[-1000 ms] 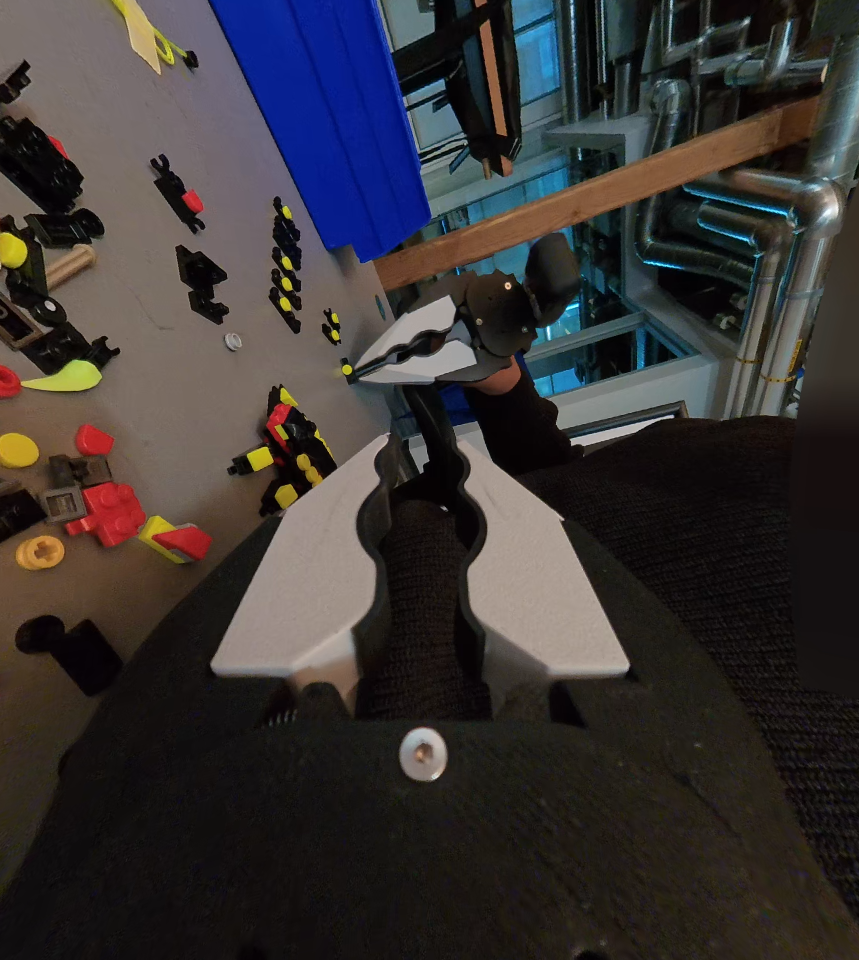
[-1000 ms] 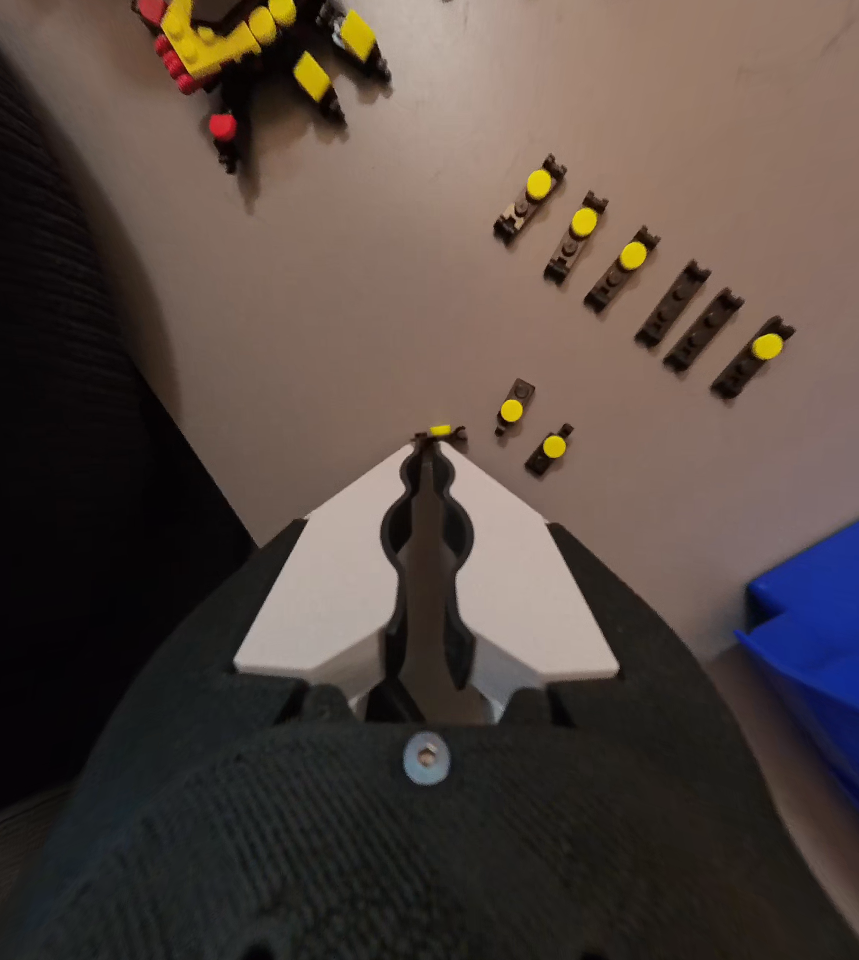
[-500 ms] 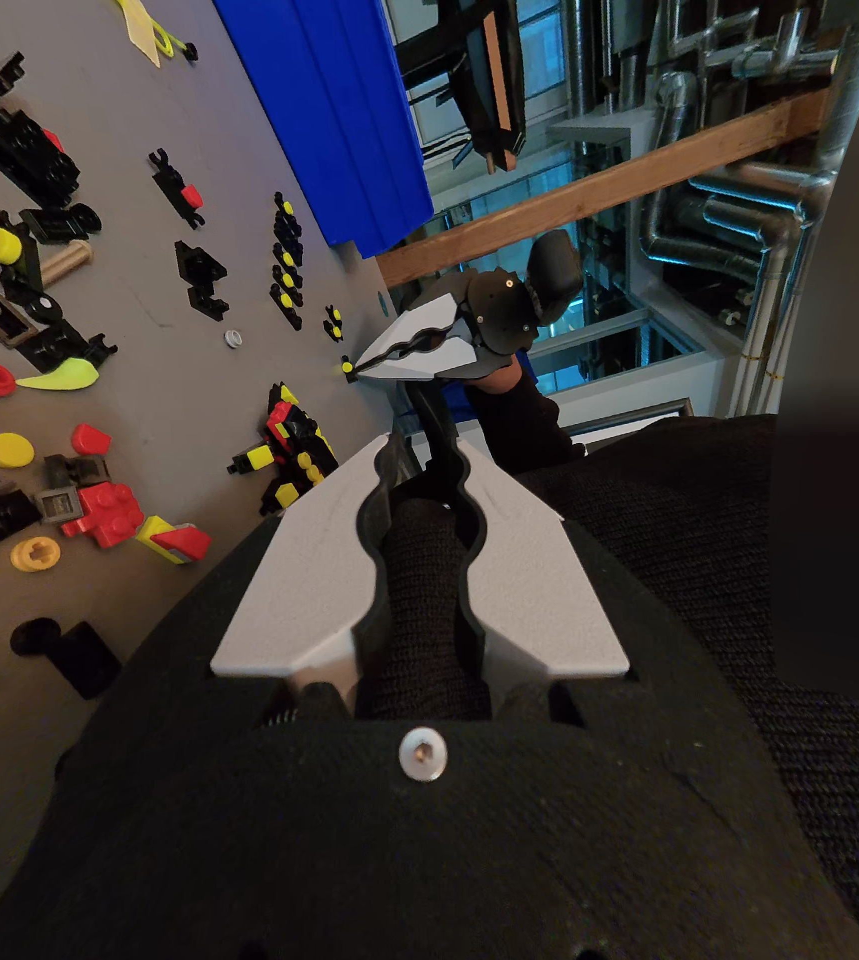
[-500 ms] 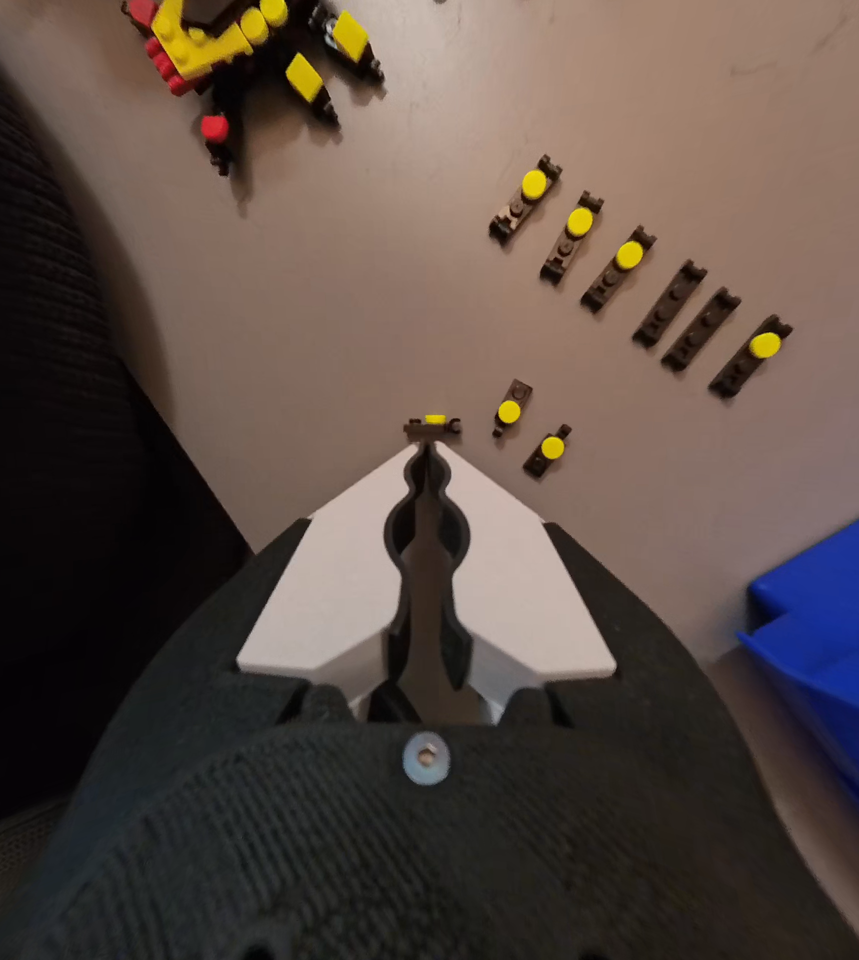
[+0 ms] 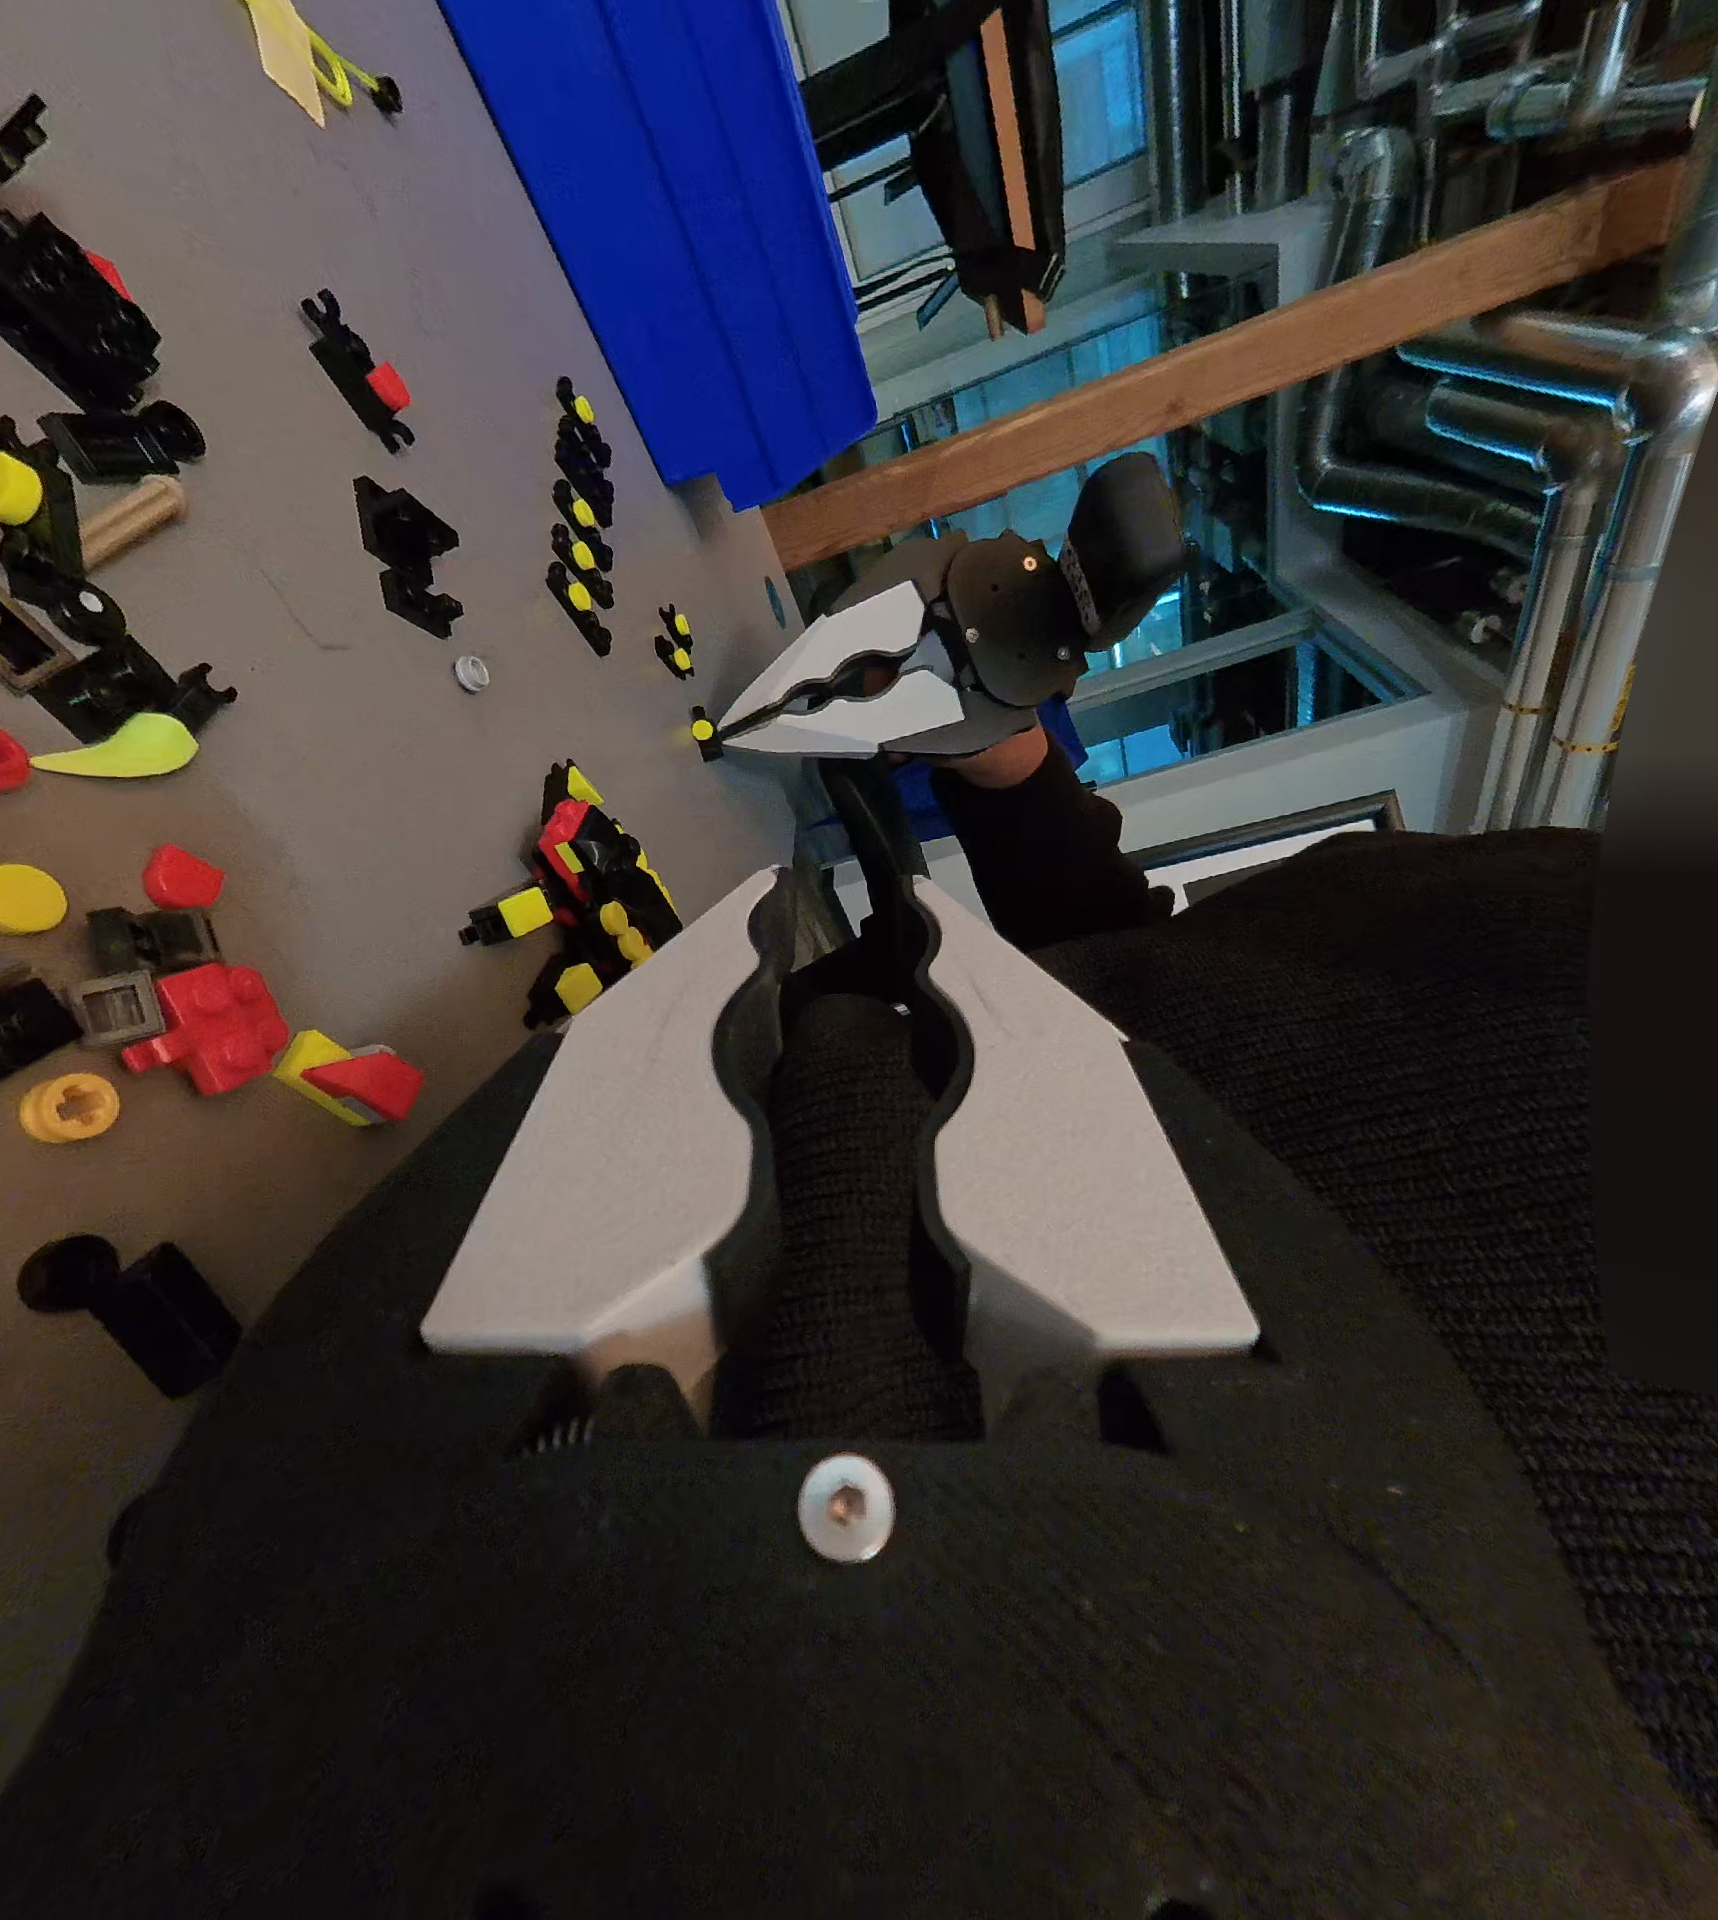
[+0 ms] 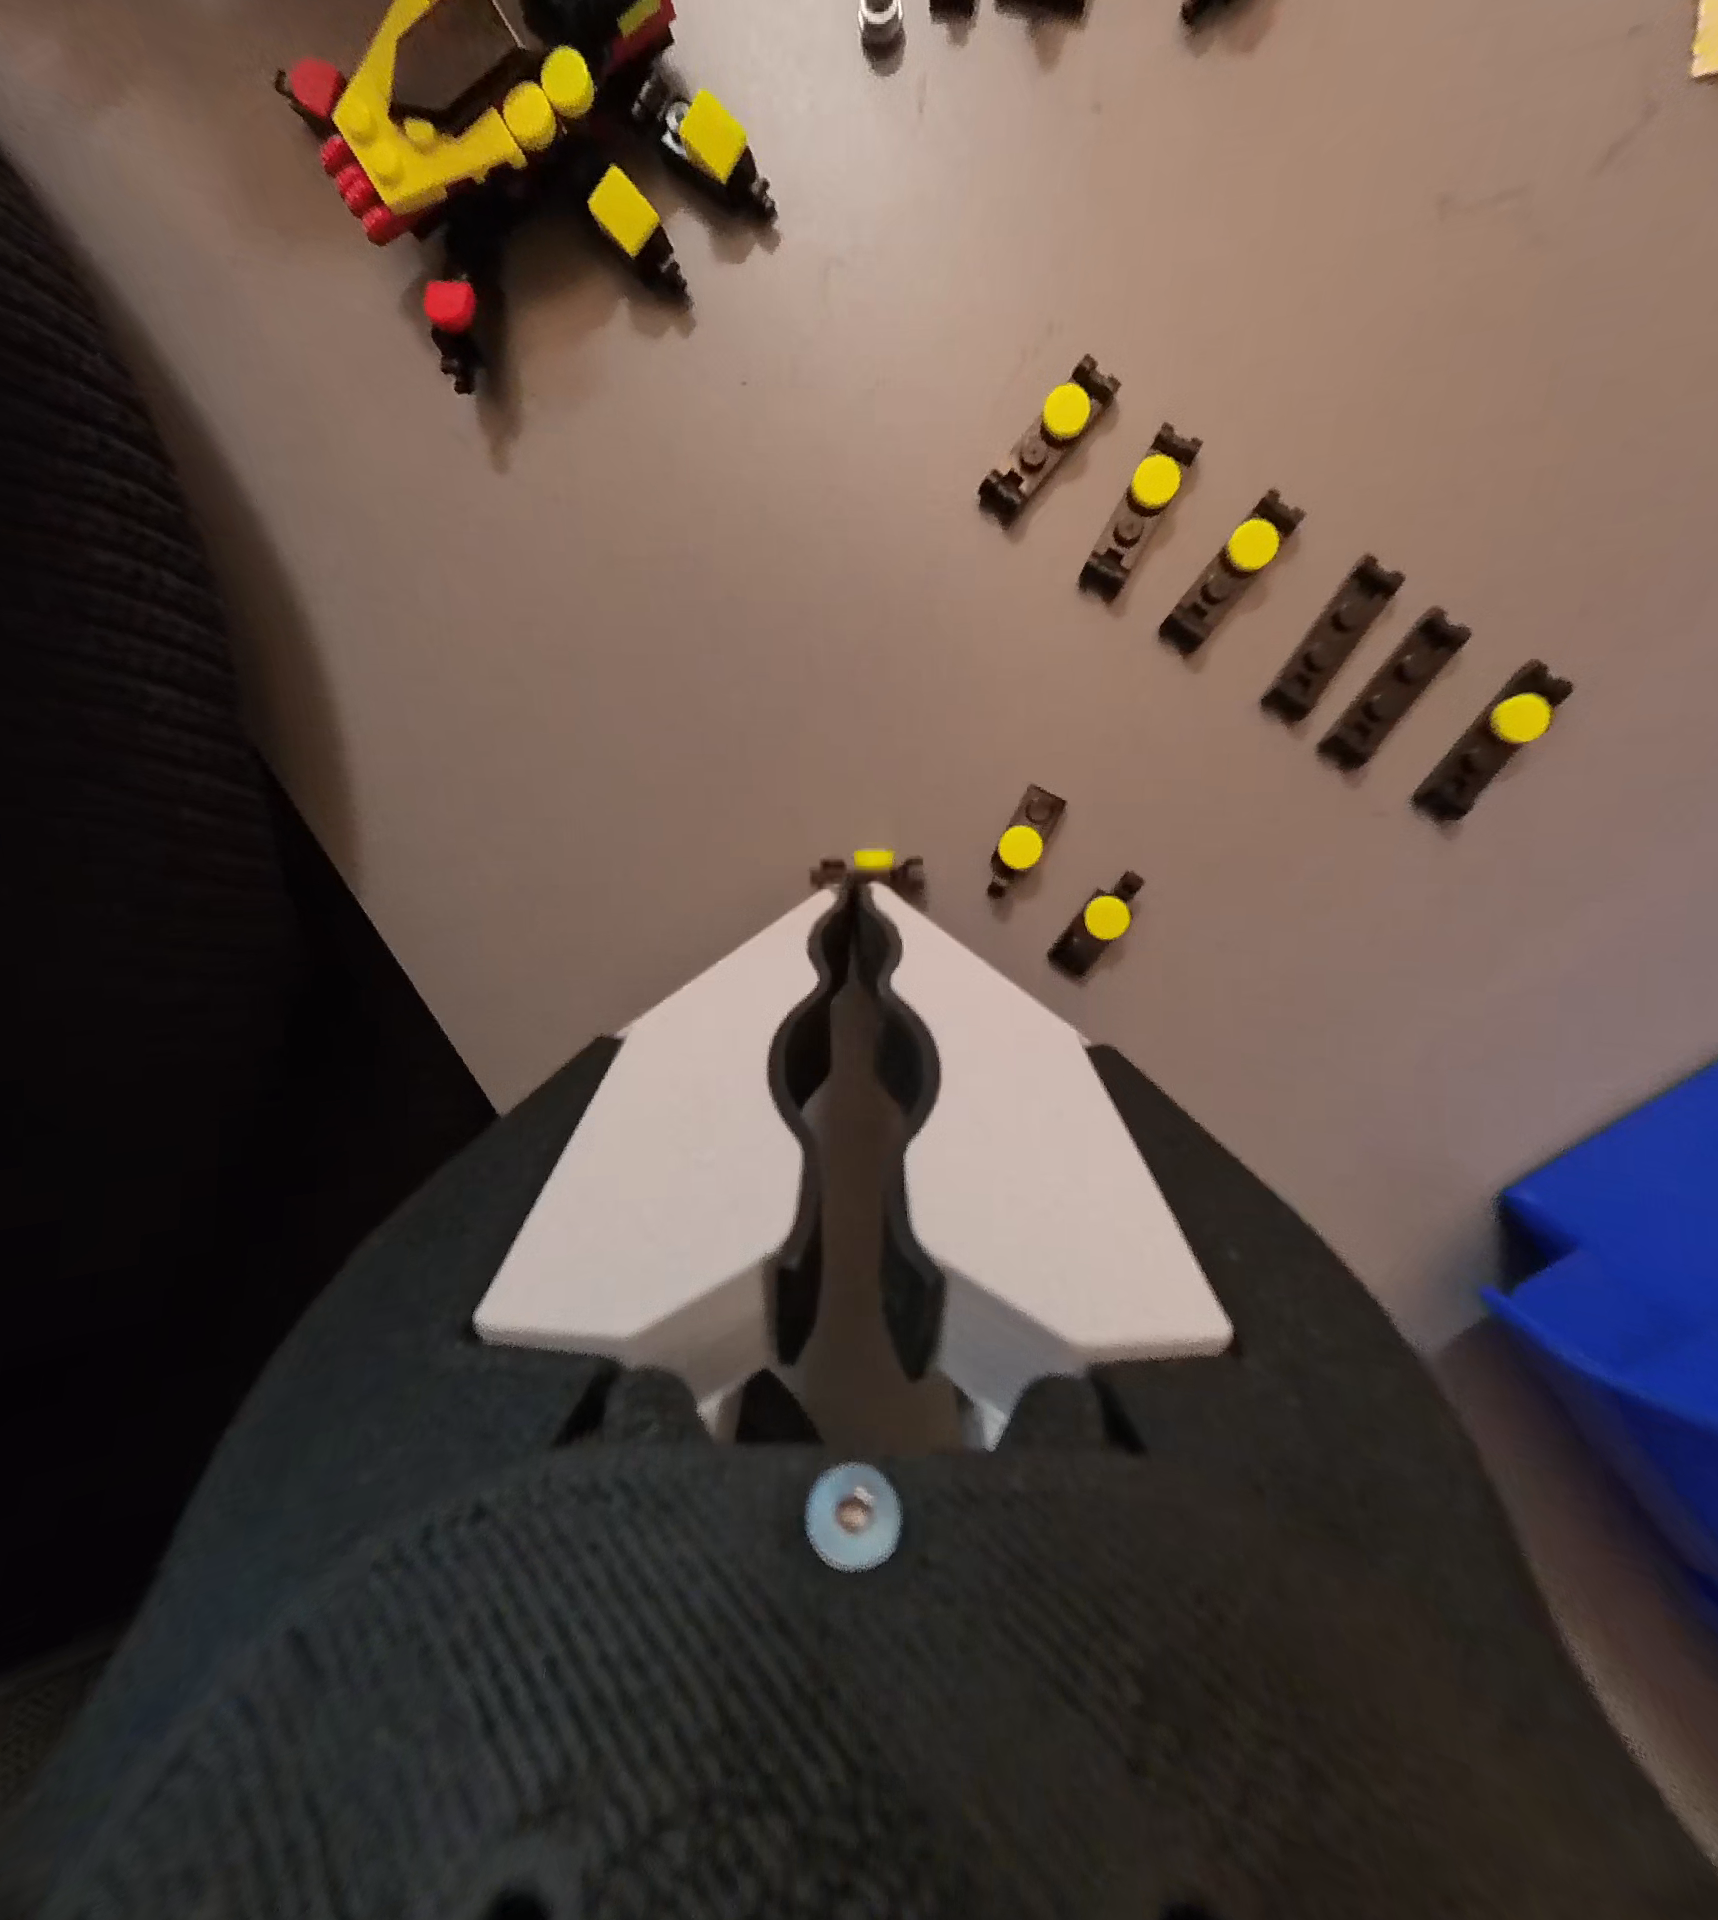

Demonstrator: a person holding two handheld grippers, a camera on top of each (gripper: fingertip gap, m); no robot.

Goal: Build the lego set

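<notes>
While the right tongs [image 6: 853,902] are closed on a small black plate with a yellow round tile [image 6: 869,869], pinching it at the very tips just above the grey bench [image 6: 626,675], the left tongs [image 5: 839,914] wait idle, slightly apart and empty, beside the half-built model [image 5: 590,914]. The grip is thin, so the piece can probably twist or slip; it seems wise to lift slowly and keep the plate level. Two similar short pieces [image 6: 1057,883] lie just beside it, and a row of longer black plates [image 6: 1270,582] lies further away, so the tongs should rise straight up to avoid pushing them. The blue bin [image 6: 1686,1351] stands well apart.
</notes>
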